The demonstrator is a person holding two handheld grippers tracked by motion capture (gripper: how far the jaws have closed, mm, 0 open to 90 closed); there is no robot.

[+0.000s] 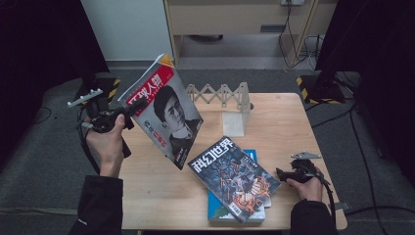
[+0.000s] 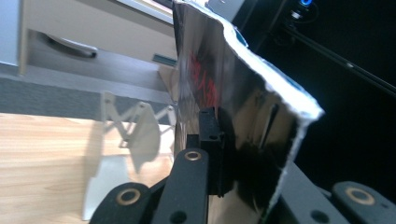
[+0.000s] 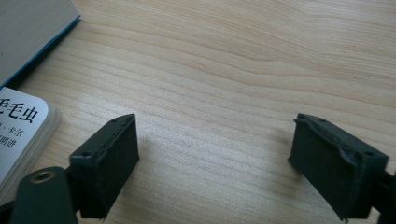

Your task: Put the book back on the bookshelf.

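My left gripper (image 1: 137, 106) is raised over the table's left side and is shut on a magazine (image 1: 166, 110) with a red masthead and a portrait cover, which hangs tilted in the air. In the left gripper view the glossy magazine (image 2: 243, 112) stands edge-on, clamped in my left gripper (image 2: 223, 144). A second magazine (image 1: 234, 177) with a dark illustrated cover lies on a blue book (image 1: 222, 211) near the table's front. Just to its right, my right gripper (image 1: 284, 174) rests low on the wood. In the right gripper view my right gripper (image 3: 215, 158) is open over bare wood.
A white folding rack (image 1: 222, 94) with an upright end panel (image 1: 234, 122) stands at the back of the wooden table (image 1: 284, 127). The rack (image 2: 135, 121) is seen past the held magazine. The book's page edge (image 3: 28, 32) and a magazine corner (image 3: 18, 130) lie left of the right jaws.
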